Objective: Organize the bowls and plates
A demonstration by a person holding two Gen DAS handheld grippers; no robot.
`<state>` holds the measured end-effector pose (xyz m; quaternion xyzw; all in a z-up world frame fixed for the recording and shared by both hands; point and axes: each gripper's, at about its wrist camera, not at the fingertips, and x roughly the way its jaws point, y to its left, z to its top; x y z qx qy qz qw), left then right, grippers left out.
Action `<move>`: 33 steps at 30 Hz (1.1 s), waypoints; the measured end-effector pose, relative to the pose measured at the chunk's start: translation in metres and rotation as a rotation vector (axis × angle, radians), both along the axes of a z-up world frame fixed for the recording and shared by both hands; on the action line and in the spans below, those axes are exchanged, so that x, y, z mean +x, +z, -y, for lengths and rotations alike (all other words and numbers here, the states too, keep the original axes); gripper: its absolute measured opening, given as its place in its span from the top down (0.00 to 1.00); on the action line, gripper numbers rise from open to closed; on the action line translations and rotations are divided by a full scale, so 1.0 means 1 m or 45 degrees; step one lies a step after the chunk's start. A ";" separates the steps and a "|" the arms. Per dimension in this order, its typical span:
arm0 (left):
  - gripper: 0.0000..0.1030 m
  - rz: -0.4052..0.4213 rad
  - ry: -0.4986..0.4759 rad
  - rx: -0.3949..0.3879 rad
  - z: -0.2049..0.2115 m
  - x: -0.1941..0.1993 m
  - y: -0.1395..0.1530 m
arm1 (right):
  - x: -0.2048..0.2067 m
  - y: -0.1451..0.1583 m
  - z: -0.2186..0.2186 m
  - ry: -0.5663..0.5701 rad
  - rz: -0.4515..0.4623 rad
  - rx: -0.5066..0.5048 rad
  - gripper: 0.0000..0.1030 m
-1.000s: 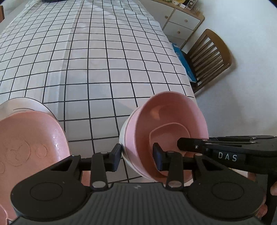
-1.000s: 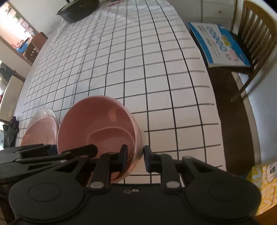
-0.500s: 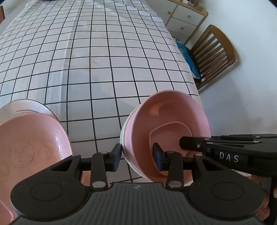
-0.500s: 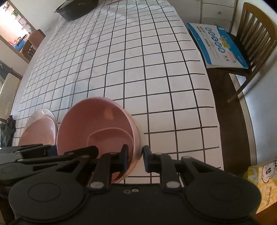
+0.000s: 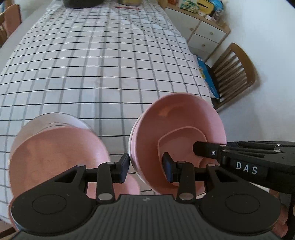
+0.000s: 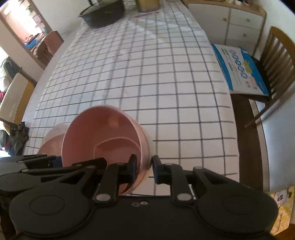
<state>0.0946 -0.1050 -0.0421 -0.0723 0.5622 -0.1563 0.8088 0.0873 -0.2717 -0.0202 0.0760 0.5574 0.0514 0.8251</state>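
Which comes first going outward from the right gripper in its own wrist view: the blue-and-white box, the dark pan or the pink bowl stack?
1. Pink bowl stack: rim pinched between the right gripper fingers.
2. Blue-and-white box: right, on the chair seat beside the table.
3. Dark pan: far end of the table, upper left.

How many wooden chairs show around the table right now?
3. One slatted chair stands at the table's right side with a blue box on its seat. One cushioned chair is at the left edge, and another farther back on the left. Others may be hidden.
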 end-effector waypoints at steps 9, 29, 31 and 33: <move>0.63 0.004 0.121 0.022 -0.051 -0.005 0.008 | 0.013 0.007 -0.055 0.130 0.015 0.006 0.84; 0.63 -0.060 0.241 0.134 -0.127 -0.002 -0.019 | 0.032 -0.029 -0.143 0.249 -0.146 0.030 0.84; 0.63 -0.065 0.236 0.133 -0.128 0.000 -0.021 | 0.033 -0.031 -0.144 0.244 -0.163 0.025 0.84; 0.64 -0.066 0.229 0.135 -0.128 0.002 -0.023 | 0.034 -0.033 -0.146 0.239 -0.176 0.022 0.84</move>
